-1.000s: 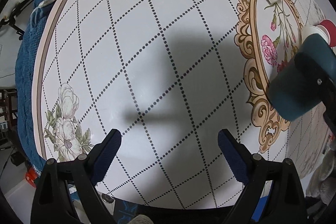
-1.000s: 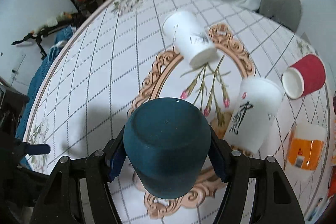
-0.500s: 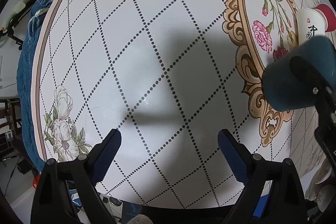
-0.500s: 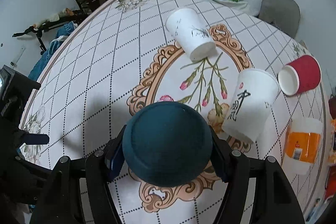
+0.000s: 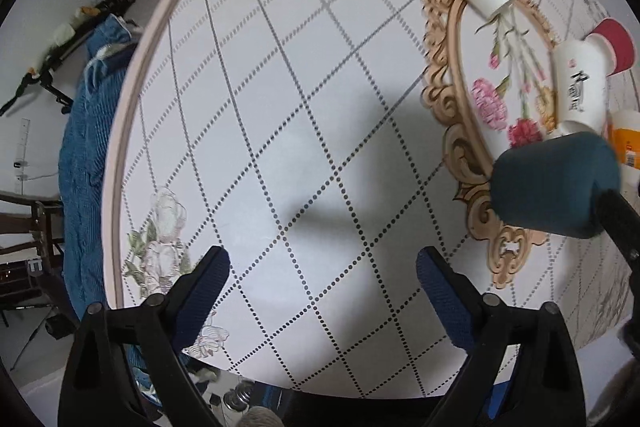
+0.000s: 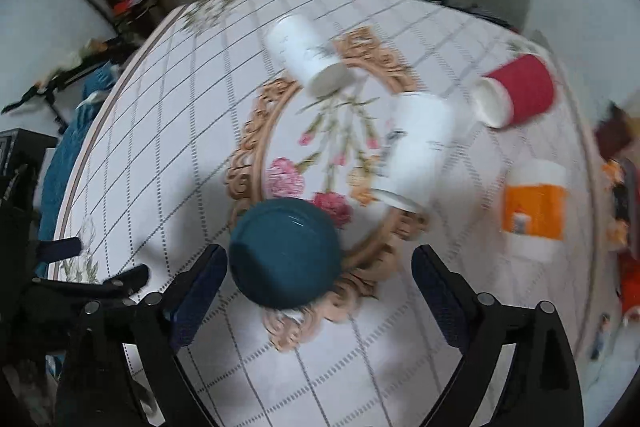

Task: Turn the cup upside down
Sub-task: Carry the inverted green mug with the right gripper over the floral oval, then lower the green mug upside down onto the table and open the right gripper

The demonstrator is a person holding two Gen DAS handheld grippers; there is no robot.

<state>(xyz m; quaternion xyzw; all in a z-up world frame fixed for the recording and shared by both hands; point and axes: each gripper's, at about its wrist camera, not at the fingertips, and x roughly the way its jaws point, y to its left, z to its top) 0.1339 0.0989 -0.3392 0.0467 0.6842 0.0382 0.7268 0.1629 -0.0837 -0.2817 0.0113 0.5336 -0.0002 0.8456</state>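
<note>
Right gripper (image 6: 316, 275) spread wide, jaws clear of the teal cup (image 6: 285, 253), which sits base-up on the table (image 6: 172, 131) at the gold scroll border, probably standing free, though blur leaves contact uncertain. Left gripper (image 5: 322, 273) also parted, holding nothing, above bare checked cloth. Beyond: white cup (image 6: 308, 61) tipped over, lettered white cup (image 6: 416, 151) and red cup (image 6: 516, 95) on their sides.

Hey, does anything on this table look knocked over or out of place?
Yes. Three cups lie on their sides: two white cups on the floral centre and a red cup beyond. The teal cup sits bottom-up.
</note>
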